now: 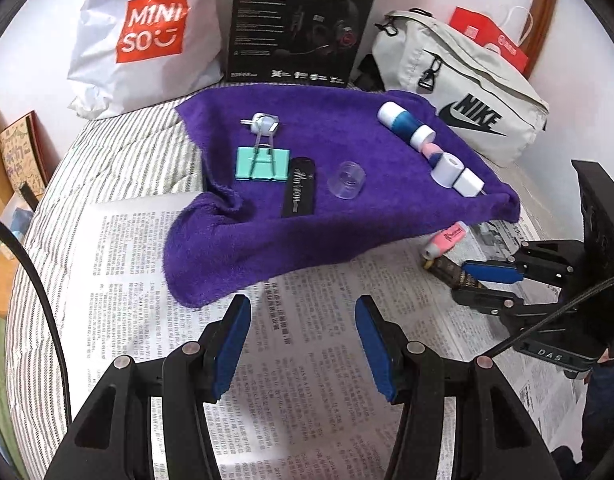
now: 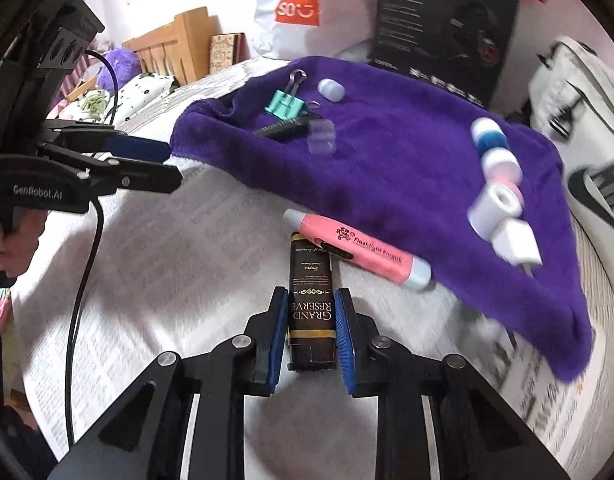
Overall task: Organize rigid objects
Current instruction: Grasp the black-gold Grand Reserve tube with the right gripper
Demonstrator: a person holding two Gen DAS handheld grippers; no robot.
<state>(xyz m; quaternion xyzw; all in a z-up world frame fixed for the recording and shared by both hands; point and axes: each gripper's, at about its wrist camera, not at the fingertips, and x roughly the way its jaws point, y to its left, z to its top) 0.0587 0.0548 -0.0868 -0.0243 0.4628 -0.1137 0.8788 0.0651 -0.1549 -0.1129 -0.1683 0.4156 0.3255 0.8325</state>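
Left wrist: left gripper [image 1: 303, 344] spread, empty, over newspaper [image 1: 307, 360]; purple towel [image 1: 307, 232] at 12 o'clock.
Right wrist: right gripper [image 2: 311, 320] clenched on dark box [image 2: 311, 280], pink marker [image 2: 359, 250] at 1 o'clock. Pickup step; next likely lift onto towel.

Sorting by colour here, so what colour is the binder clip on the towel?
Mint green binder clip, clearest in the left wrist view.

A towel [image 1: 339, 216] lies on newspaper [image 1: 155, 264] spread over the bed [image 1: 119, 152]. On the towel, a binder clip [image 1: 262, 164] sits at nine o'clock and a row of small tubes [image 1: 429, 148] at three. At the towel's five o'clock edge a marker [image 2: 359, 250] lies across a box [image 2: 311, 284].
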